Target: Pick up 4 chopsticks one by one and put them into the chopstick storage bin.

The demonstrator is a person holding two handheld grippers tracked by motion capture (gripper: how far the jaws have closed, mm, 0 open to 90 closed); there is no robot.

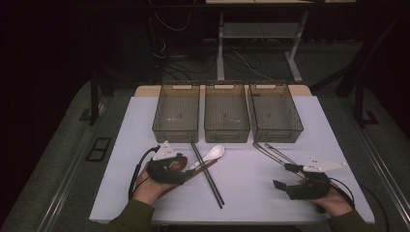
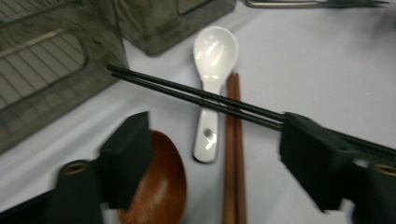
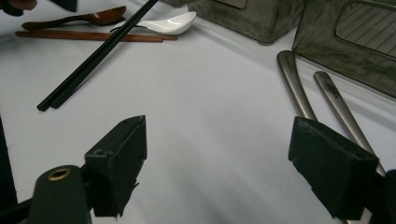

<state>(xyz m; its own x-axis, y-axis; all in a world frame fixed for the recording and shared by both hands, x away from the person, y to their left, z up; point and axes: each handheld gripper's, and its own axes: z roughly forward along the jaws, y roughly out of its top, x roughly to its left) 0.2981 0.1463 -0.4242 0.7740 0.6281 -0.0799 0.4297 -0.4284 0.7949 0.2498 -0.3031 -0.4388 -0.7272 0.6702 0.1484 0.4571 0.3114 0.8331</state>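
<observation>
Your left gripper [image 2: 212, 154] hangs wide open over the cutlery pile, gripping nothing. Nearest things: wooden spoon [image 2: 156, 184] under its left jaw, white ceramic spoon [image 2: 212, 70] straight ahead, brown chopsticks [image 2: 233, 154] beside that spoon, black chopsticks [image 2: 196, 95] lying across both. In the high view the pile sits at table centre-left, just in front of the left and middle bins, with the left gripper [image 1: 167, 169] on its near-left side.

Handling, as a judgement: the wooden spoon is light, stiff and not fragile; take it at the handle, not the rounded bowl, which would likely slip from flat pads. The white spoon looks glazed, so slippery and chippable; pinch its flat handle gently. The chopsticks are thin, stiff and prone to roll; grab each pair mid-length so they stay together. The black pair rests on top, so lift it first or it will shift.

Your right gripper [image 3: 233, 172] is also wide open and empty, over bare table, with the metal utensil handles [image 3: 299, 88] next to its right jaw.

Counts: one wooden spoon, one white spoon, two brown chopsticks, two black chopsticks, two metal handles (heads hidden, type unclear), three grey mesh bins [image 1: 227, 113] in a row at the far side of the white table [image 1: 251, 183].
</observation>
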